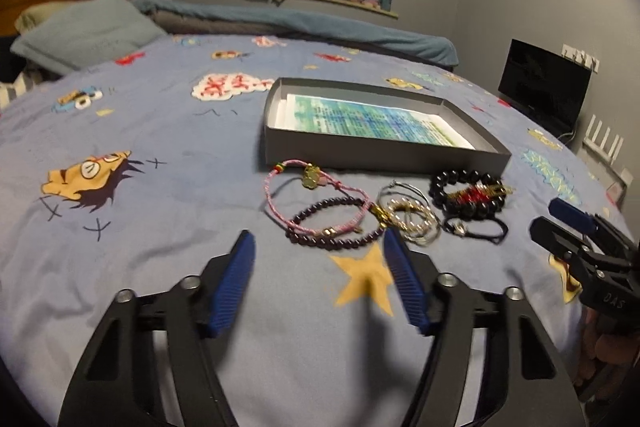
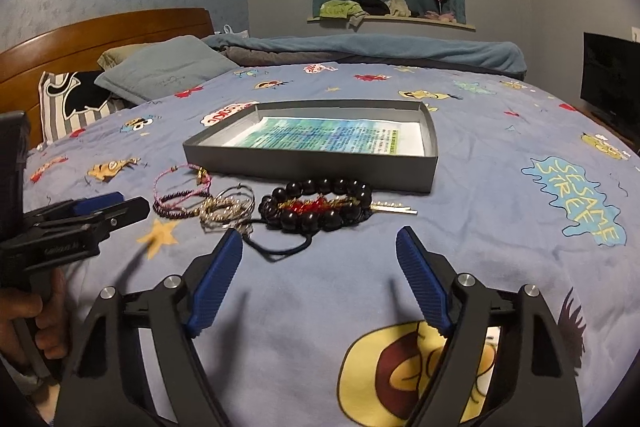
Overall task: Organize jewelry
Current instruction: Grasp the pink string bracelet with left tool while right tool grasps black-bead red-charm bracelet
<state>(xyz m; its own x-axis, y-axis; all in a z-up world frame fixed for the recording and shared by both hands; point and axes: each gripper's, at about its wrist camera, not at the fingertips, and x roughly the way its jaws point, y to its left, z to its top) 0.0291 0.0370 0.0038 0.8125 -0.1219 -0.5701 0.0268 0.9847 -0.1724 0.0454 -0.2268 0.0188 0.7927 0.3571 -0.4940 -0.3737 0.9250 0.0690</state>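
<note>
Both grippers, left gripper [image 1: 318, 247] and right gripper [image 2: 319, 243], hover wide open and empty over the bedspread [image 1: 160, 147]. The bracelets [image 1: 384, 211] lie tangled just before the grey tray [image 1: 384, 157]. Pinch one free strand, probably the pink cord bracelet [image 1: 316, 203], and lift slowly to avoid dragging its neighbours.

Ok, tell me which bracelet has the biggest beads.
The black bead bracelet at the right end of the row, with red and gold in its middle. Its beads are far bigger than those of the purple bead bracelet; the pink bracelet is cord.

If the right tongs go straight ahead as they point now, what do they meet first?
Probably the black bead bracelet, after its thin black cord on the bedsheet; the right tongs are open. Depth is uncertain.
</note>
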